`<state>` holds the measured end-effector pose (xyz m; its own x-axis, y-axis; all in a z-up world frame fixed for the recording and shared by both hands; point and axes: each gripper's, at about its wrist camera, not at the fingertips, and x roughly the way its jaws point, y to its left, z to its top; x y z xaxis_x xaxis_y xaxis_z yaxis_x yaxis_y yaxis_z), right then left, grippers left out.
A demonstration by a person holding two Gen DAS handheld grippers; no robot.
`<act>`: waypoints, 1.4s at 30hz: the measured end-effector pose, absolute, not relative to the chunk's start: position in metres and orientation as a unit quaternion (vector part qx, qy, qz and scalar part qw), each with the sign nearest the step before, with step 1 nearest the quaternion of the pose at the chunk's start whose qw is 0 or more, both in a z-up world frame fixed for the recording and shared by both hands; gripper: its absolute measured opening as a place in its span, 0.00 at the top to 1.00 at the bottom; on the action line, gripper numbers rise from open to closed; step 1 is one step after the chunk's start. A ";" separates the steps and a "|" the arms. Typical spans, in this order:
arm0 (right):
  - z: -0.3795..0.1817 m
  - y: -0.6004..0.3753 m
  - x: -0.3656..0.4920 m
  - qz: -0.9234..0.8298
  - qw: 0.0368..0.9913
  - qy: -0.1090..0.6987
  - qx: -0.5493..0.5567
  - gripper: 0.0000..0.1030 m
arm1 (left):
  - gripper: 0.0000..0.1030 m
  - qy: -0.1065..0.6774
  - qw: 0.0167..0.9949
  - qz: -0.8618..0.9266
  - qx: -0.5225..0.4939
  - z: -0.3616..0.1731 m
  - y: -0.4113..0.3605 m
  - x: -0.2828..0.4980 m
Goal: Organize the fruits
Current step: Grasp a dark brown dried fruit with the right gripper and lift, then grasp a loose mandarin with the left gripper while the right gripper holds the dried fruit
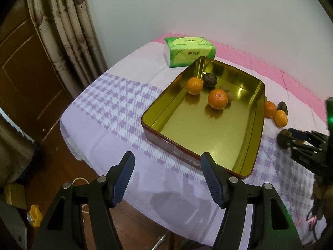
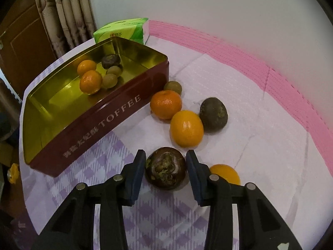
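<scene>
A red toffee tin (image 1: 256,125) (image 2: 104,123) with a gold inside lies open on the table. It holds two oranges (image 1: 217,99) (image 2: 90,82), a dark fruit (image 1: 209,79) (image 2: 111,60) and two small brown-green fruits (image 2: 109,80). My left gripper (image 1: 167,162) is open and empty above the tin's near edge. My right gripper (image 2: 165,159) (image 1: 291,134) is open, its fingers on either side of a dark mangosteen (image 2: 165,169) that rests on the cloth. Beyond it lie two oranges (image 2: 186,128), a dark fruit (image 2: 213,114) and a small brown-green fruit (image 2: 172,87). Another orange (image 2: 225,173) lies by the right finger.
A green tissue pack (image 1: 189,50) (image 2: 122,29) lies behind the tin. The table has a purple checked cloth (image 1: 116,104) and a pink strip (image 2: 291,83) along the wall. Its left edge drops to the floor by a curtain (image 1: 68,31).
</scene>
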<state>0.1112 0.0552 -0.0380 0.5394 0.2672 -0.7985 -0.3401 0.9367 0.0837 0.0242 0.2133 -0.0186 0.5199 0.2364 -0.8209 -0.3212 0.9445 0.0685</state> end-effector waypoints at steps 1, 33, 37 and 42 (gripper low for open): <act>-0.034 0.049 0.106 0.176 0.880 0.440 -0.026 0.64 | 0.35 0.462 0.871 0.160 -0.044 -0.019 0.213 0.024; -0.081 -0.188 0.018 -0.050 0.906 0.404 0.116 0.62 | 0.35 0.432 0.894 -0.113 0.037 0.010 0.074 0.038; -0.081 -0.192 0.017 -0.044 0.906 0.399 0.133 0.62 | 0.35 0.441 0.890 -0.117 0.018 0.011 0.066 0.062; -0.080 -0.195 0.017 -0.039 0.906 0.396 0.144 0.62 | 0.35 0.459 0.881 -0.114 -0.007 -0.001 0.054 0.094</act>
<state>0.0167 -0.1954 -0.0799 0.6832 0.0437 -0.7289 0.1844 0.9555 0.2301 0.0942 0.0543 -0.0010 0.5519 -0.2083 -0.8075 0.1949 0.9737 -0.1180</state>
